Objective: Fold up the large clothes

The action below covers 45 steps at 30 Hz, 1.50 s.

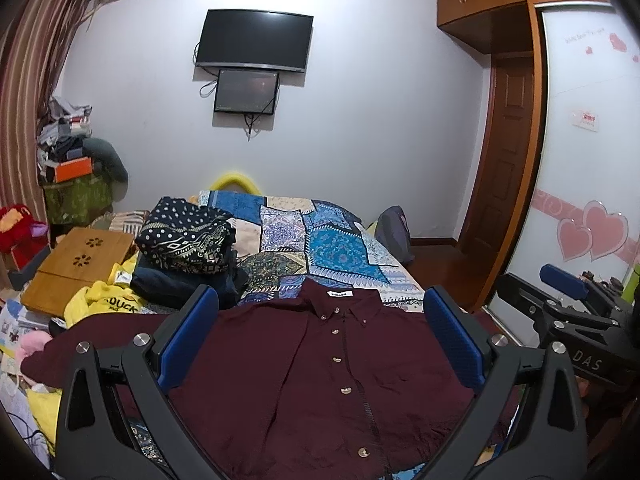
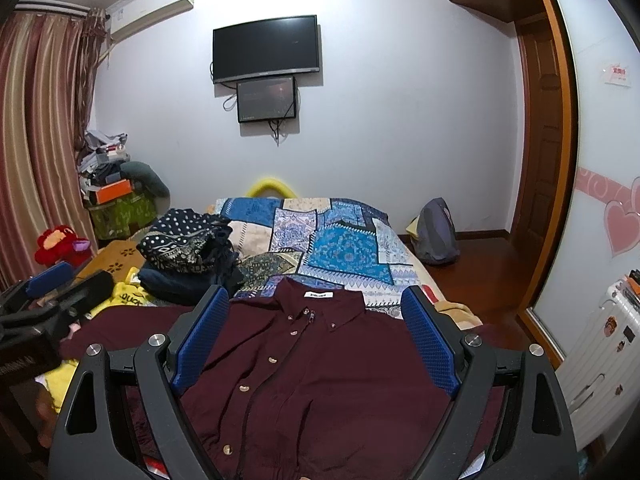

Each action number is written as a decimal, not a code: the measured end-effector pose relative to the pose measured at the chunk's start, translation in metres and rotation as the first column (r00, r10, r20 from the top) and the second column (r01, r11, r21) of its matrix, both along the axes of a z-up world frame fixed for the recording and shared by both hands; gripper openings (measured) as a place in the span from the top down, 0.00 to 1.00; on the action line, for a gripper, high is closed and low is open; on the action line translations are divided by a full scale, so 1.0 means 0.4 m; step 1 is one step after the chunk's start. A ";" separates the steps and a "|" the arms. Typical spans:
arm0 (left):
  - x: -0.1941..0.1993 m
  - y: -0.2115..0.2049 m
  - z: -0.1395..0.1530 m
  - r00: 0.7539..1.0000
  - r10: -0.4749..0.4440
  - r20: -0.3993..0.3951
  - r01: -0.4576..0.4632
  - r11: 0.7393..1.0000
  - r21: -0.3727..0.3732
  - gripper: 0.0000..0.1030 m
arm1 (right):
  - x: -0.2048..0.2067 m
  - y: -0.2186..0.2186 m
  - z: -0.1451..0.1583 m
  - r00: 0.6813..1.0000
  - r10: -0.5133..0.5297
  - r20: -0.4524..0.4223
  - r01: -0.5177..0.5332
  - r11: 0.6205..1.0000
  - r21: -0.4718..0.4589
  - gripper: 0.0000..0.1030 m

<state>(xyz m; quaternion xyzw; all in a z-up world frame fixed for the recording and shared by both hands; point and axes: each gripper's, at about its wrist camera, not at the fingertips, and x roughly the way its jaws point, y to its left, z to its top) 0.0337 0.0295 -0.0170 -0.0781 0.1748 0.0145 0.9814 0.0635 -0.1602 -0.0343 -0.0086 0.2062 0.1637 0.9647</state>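
Note:
A maroon button-up shirt point(image 1: 320, 376) lies spread flat, front up and buttoned, on the near end of the bed, collar pointing away. In the right wrist view the same shirt point(image 2: 320, 372) fills the lower middle. My left gripper point(image 1: 320, 300) hovers above it, open, its blue pads wide apart with nothing between them. My right gripper point(image 2: 316, 300) is also open over the shirt, holding nothing. The right gripper point(image 1: 576, 304) shows at the right edge of the left wrist view; the left gripper point(image 2: 52, 292) shows at the left edge of the right wrist view.
A patchwork blue bedspread point(image 1: 332, 236) covers the bed beyond the shirt. A pile of dark patterned clothes point(image 1: 188, 244) sits at its left, with a yellow garment point(image 1: 104, 300) and a wooden lap tray point(image 1: 76, 264). A wardrobe point(image 1: 580, 140) stands right; a backpack point(image 2: 436, 232) lies on the floor.

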 end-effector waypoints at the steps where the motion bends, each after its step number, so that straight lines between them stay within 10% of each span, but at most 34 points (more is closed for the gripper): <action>1: 0.006 0.013 -0.003 1.000 0.005 0.000 -0.005 1.000 -0.007 0.00 | 0.009 0.001 -0.005 1.000 -0.002 -0.006 0.002 1.000 -0.003 0.17; 13: 0.097 0.301 -0.073 0.963 0.255 -0.084 -0.256 0.967 -0.011 0.00 | 0.174 0.028 -0.079 0.993 -0.019 -0.117 0.008 0.996 -0.092 0.17; 22: 0.097 0.673 -0.246 0.838 0.444 -0.317 -0.491 0.867 -0.084 0.00 | 0.305 0.066 -0.167 0.950 0.003 -0.311 -0.026 0.997 -0.068 0.17; 30: -0.020 0.969 -0.511 0.722 0.402 -0.563 -0.660 0.647 -0.383 0.00 | 0.338 0.110 -0.216 0.923 -0.006 -0.384 -0.045 0.991 -0.123 0.17; 37: -0.100 1.079 -0.677 0.714 0.333 -0.615 -0.695 0.440 -0.569 0.01 | 0.372 0.138 -0.241 0.910 -0.030 -0.413 -0.042 0.986 -0.163 0.17; 45: -0.075 1.145 -0.753 0.660 0.371 -0.653 -0.749 0.395 -0.532 0.33 | 0.380 0.159 -0.254 0.900 -0.053 -0.433 -0.037 0.980 -0.196 0.17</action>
